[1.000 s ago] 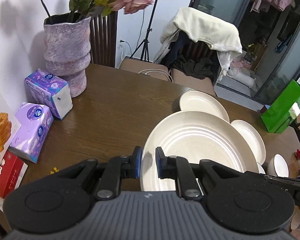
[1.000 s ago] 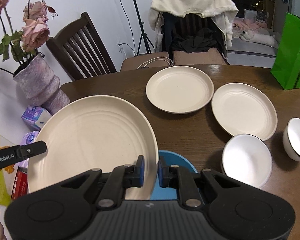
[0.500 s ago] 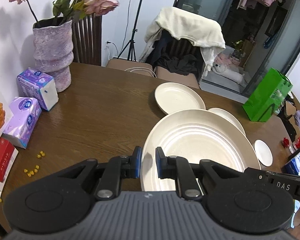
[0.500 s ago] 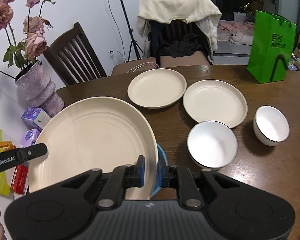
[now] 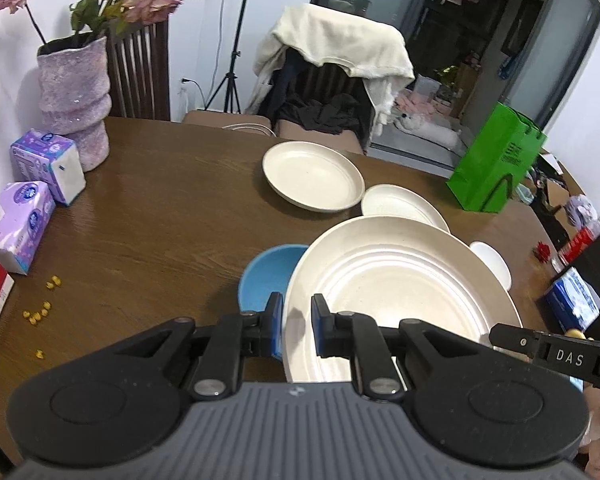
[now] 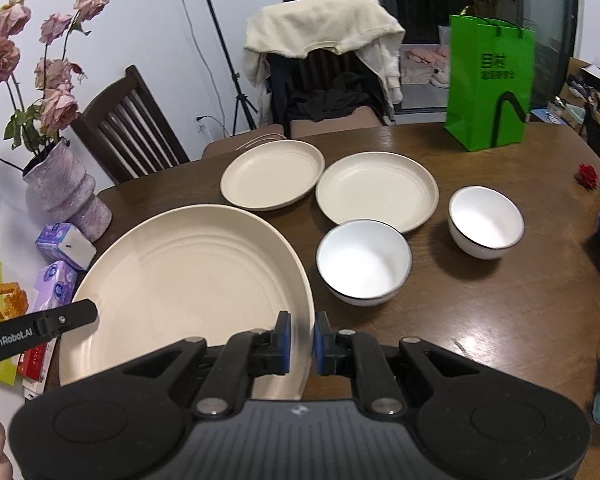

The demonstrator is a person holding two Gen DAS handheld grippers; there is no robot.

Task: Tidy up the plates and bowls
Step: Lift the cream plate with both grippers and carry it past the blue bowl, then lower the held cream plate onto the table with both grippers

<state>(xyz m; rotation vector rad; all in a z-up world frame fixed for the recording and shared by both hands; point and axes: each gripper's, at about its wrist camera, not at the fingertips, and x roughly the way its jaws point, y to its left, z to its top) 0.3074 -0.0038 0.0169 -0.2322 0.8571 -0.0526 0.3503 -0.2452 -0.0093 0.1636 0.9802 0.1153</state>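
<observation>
Both grippers hold one large cream plate [image 5: 400, 292] above the table. My left gripper [image 5: 296, 322] is shut on its left rim; my right gripper [image 6: 301, 338] is shut on its right rim, and the plate [image 6: 188, 288] fills the left of the right wrist view. A blue bowl [image 5: 266, 276] sits on the table under the plate's left edge. Two smaller cream plates [image 6: 272, 174] [image 6: 376, 194] lie side by side further back. Two white bowls with dark rims [image 6: 362, 266] [image 6: 486, 220] stand to their right.
A purple vase of roses [image 5: 74, 96] and tissue packs [image 5: 46, 164] stand at the table's left. A green paper bag [image 6: 490, 80] stands at the back right. Chairs [image 6: 128, 132] line the far edge. Yellow crumbs [image 5: 40, 312] lie at the left.
Both grippers have pulled back and to the right with the large plate. The blue bowl now shows in the left wrist view, and both white bowls show in the right wrist view.
</observation>
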